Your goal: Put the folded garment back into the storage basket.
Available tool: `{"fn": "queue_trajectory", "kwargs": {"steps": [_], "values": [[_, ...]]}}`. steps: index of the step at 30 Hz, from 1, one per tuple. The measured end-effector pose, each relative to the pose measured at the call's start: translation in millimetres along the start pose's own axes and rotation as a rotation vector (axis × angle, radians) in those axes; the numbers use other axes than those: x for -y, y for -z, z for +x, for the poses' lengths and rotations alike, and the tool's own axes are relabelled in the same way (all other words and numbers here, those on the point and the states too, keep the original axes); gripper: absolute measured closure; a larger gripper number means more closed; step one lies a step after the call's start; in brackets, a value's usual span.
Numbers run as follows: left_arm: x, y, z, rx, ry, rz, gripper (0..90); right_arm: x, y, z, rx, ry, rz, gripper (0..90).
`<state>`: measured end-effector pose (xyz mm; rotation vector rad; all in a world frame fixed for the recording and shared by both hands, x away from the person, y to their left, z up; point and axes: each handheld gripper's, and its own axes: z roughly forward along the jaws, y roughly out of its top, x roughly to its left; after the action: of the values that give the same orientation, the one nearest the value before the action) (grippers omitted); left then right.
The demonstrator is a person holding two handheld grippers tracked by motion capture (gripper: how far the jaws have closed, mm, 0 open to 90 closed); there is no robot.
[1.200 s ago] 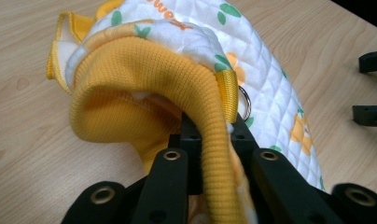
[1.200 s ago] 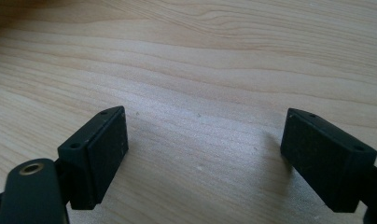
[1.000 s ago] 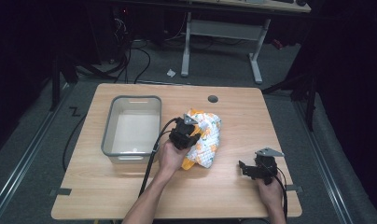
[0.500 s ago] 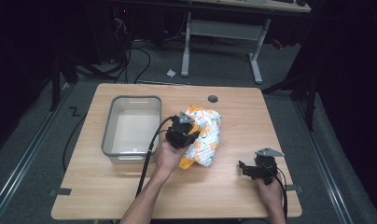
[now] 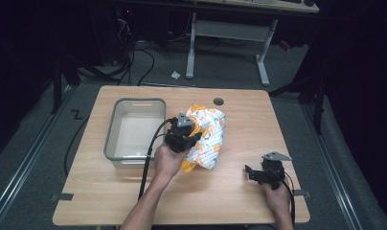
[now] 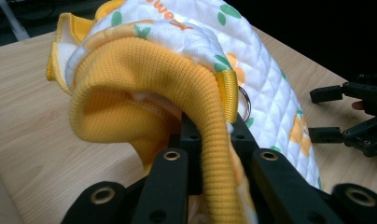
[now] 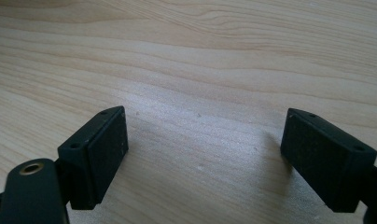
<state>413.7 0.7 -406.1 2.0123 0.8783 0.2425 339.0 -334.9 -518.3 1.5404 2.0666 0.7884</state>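
Bright table, dark surroundings

Overhead light falls on the wooden table [image 5: 230,191]; the floor beyond is dim. Close-up jaws blur softly and cast faint shadows.

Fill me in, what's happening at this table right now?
A person works at a wooden table with a claw in each hand. The left claw is shut on the yellow knit edge of a quilted, orange-and-green printed cloth item, which lies bunched beside a grey plastic bin. The bin looks empty. The right claw sits open just over bare tabletop near the right edge, holding nothing.
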Motion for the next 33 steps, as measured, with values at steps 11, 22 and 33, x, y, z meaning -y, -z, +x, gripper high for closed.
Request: {"fn": "queue_trajectory", "kwargs": {"steps": [11,22,33], "values": [[-3.9,21.3,6.4,-0.024,0.004,-0.053,81.2,0.0,0.0,-0.1,0.0,0.001,0.0,14.7],[-4.0,35.4,16.2,-0.03,0.02,-0.071,81.2,0.0,0.0,0.0,0.0,0.0,0.0,14.8],[-1.8,52.6,34.4,-0.009,0.063,-0.088,81.2,0.0,0.0,0.0,0.0,-0.001,0.0,14.7]]}}
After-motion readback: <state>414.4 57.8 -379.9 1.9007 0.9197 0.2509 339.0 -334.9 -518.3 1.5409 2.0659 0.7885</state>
